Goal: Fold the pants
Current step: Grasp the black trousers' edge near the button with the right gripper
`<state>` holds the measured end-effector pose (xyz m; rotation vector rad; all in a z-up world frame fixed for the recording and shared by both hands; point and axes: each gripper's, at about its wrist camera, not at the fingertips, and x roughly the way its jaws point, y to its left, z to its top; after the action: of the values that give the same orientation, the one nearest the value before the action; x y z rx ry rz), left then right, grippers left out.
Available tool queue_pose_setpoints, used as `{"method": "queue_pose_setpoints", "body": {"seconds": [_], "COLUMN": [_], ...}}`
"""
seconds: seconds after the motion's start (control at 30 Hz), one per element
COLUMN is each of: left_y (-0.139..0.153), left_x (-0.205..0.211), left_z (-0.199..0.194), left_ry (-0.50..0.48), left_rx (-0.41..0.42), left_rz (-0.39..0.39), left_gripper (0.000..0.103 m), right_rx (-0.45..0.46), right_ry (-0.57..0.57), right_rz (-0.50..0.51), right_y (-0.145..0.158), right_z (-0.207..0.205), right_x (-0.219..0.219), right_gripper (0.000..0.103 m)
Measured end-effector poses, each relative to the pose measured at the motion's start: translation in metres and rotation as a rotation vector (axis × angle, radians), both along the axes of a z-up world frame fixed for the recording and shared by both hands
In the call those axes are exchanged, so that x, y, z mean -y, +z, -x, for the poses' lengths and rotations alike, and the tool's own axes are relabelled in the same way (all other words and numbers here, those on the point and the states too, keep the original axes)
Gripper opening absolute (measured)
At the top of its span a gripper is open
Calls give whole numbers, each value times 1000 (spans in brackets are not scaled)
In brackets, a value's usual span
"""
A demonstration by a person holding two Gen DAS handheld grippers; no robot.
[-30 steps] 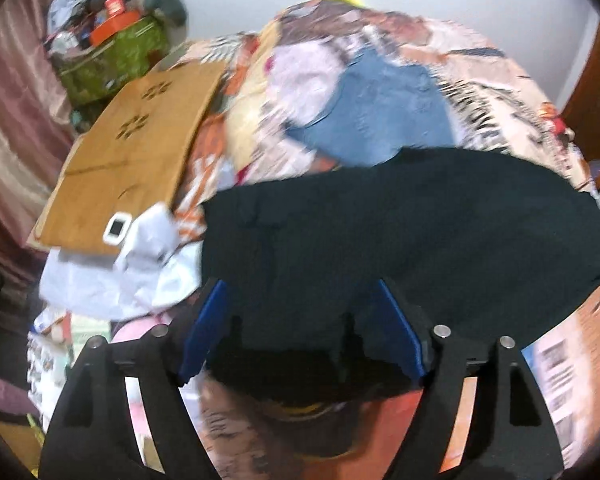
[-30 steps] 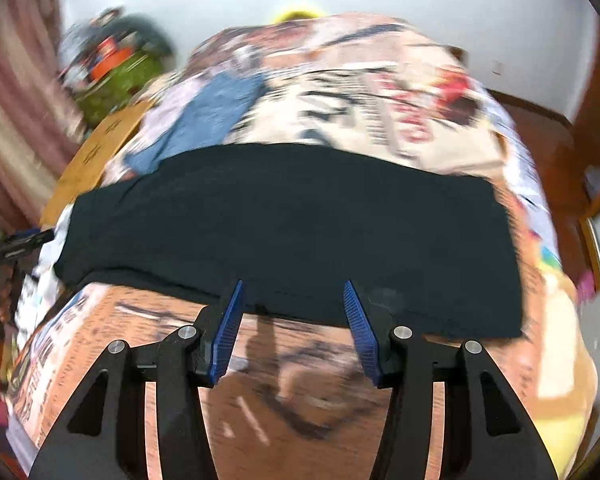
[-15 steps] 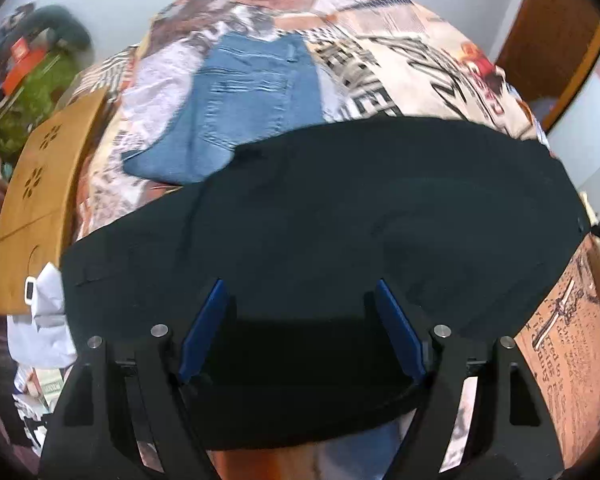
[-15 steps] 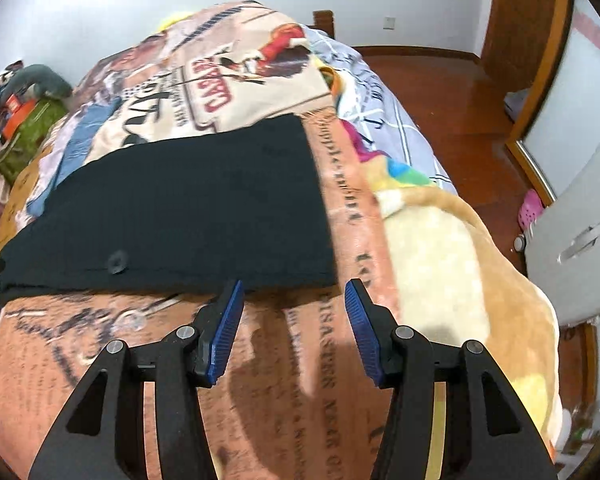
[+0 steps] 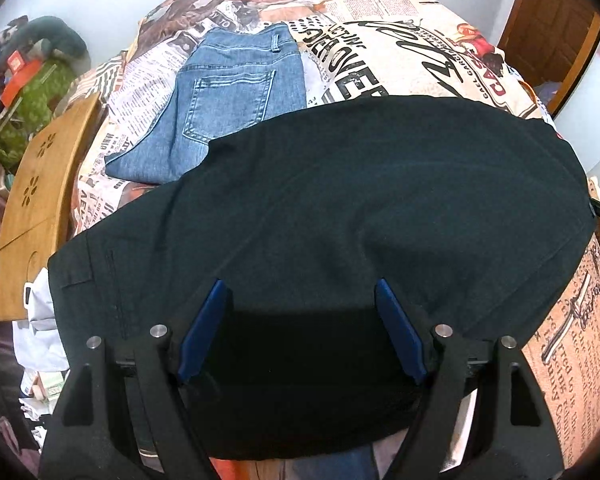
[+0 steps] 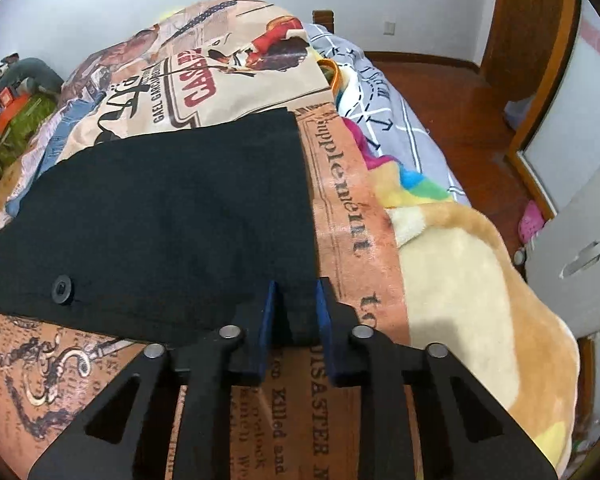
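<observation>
The right gripper (image 6: 296,304) has just snapped its fingers closed on the hem corner of the long black fabric pants (image 6: 160,216) lying flat across the newspaper-print blanket (image 6: 352,220) on the bed. The left gripper (image 5: 300,320) hovers wide open over the waist end, gripping nothing, so the fold looks ready to begin.

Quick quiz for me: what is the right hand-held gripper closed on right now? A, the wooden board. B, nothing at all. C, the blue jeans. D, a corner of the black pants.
D: the right hand-held gripper has its blue pads pinched on the near corner of the black pants.
</observation>
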<state>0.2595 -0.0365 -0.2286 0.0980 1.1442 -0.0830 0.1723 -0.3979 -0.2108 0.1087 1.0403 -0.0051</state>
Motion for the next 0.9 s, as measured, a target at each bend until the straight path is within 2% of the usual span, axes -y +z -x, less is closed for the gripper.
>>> {"method": "queue_pose_setpoints", "body": {"seconds": [0.27,0.33,0.4,0.5,0.57,0.73,0.9], "left_y": [4,7,12,24,30,31,18], "left_x": [5,7,11,22,31,62,94], "left_z": [4,3,2,-1,-4,-15,-20], "left_ry": [-6,-8,-14,-33,-52,-122,-198], "left_rx": [16,20,28,55,72,63,31], "left_rz": [-44,-49,-23,4,11,30,-2], "left_gripper": [77,77,77,77,77,77,77], "right_rx": [18,27,47,96,103,57,19], "right_ry": [-65,-65,-64,-56,-59,-90,-120], "right_rz": [-34,-68,-103,-131,-174,-369,-425], "right_y": [15,22,31,44,46,27,5], "right_z": [5,11,19,32,36,37,31], "right_x": [16,17,16,12,10,9,6], "right_gripper": [10,20,47,61,66,69,69]}}
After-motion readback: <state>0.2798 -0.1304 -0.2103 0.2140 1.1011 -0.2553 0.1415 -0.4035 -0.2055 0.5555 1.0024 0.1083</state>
